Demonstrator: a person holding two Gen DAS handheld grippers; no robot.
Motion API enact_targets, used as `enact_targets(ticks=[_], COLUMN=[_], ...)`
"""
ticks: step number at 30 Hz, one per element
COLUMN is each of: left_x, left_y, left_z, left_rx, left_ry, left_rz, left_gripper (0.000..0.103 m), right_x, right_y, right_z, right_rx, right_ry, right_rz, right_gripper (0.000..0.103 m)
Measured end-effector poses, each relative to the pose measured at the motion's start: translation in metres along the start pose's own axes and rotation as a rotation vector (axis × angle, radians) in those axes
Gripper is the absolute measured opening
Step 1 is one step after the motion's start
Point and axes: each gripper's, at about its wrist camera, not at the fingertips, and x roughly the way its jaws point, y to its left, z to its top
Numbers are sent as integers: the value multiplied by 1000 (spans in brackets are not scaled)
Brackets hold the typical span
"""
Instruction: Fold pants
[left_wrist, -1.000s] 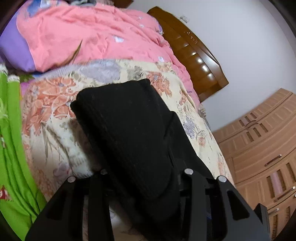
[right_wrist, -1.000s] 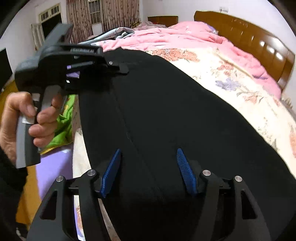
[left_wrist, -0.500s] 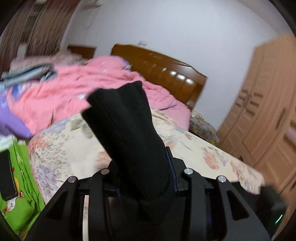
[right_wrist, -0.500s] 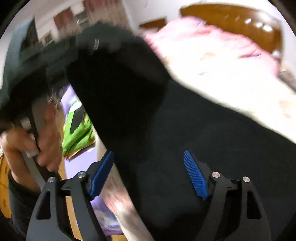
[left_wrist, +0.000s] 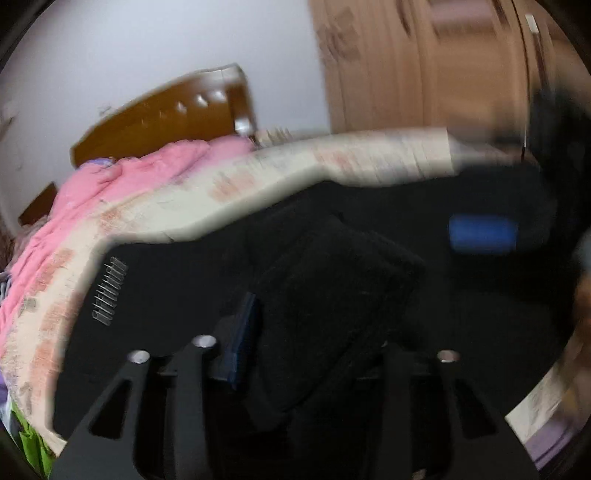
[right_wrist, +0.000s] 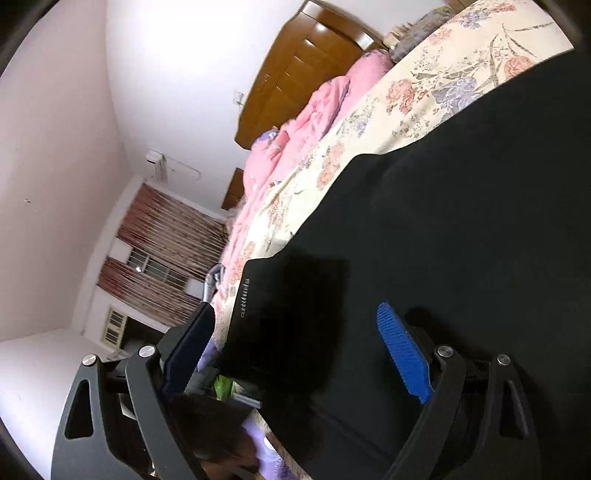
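Note:
The black pants (right_wrist: 461, 206) lie spread on the floral bedsheet (right_wrist: 424, 77), with a silver logo at one edge. In the blurred left wrist view my left gripper (left_wrist: 314, 332) is shut on a thick fold of the pants (left_wrist: 332, 288) and holds it over the rest of the garment (left_wrist: 155, 295). My right gripper (right_wrist: 295, 350) is open, its blue pads (right_wrist: 402, 350) spread over the pants' edge without gripping. The right gripper's blue pad (left_wrist: 480, 234) shows at the right of the left wrist view.
A pink quilt (right_wrist: 295, 140) lies along the bed towards the wooden headboard (right_wrist: 306, 62). A wooden wardrobe (left_wrist: 424, 62) stands beyond the bed. Curtains and a window (right_wrist: 159, 258) are at the far wall. Green cloth (left_wrist: 29, 443) lies at the bed's edge.
My left gripper has swung across with the fold of pants, bringing it over the spread garment. My right gripper has turned and stayed open.

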Motion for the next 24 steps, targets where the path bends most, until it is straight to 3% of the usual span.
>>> enact_targets(ticks=[1, 3, 6, 8, 11, 15, 16, 18, 20, 24], left_x=[-4, -17, -53, -71, -86, -91, -93, -97, -98, -88], left_y=[-12, -15, -2, 19, 67, 126, 134, 144, 142, 146], left_z=[-7, -14, -28, -38, -58, -93, -100, -107, -113, -118], left_rx=[47, 62, 25, -32, -160, -312, -334, -342, -320, -298], left_ry=[-30, -71, -176, -216, -212, -149, -139, -118, -95, -60], left_rz=[31, -36, -47, -25, 33, 151, 165, 182, 195, 224], left_gripper=[74, 91, 99, 101, 101, 101, 101, 101, 101, 101], right_x=[-3, -5, 14, 29, 54, 85, 92, 103, 100, 86], right_y=[1, 4, 16, 28, 45, 58, 58, 53, 53, 80], right_z=[1, 3, -7, -18, -34, -43, -43, -47, -46, -47], right_rx=[-7, -24, -61, -116, -181, -193, -179, -149, -153, -263], right_ry=[7, 24, 93, 194, 299, 339, 336, 323, 255, 134], right_rz=[-9, -26, -93, -166, -170, -168, -166, -168, -155, -127], right_gripper=[87, 87, 87, 87, 87, 87, 83, 54, 23, 19])
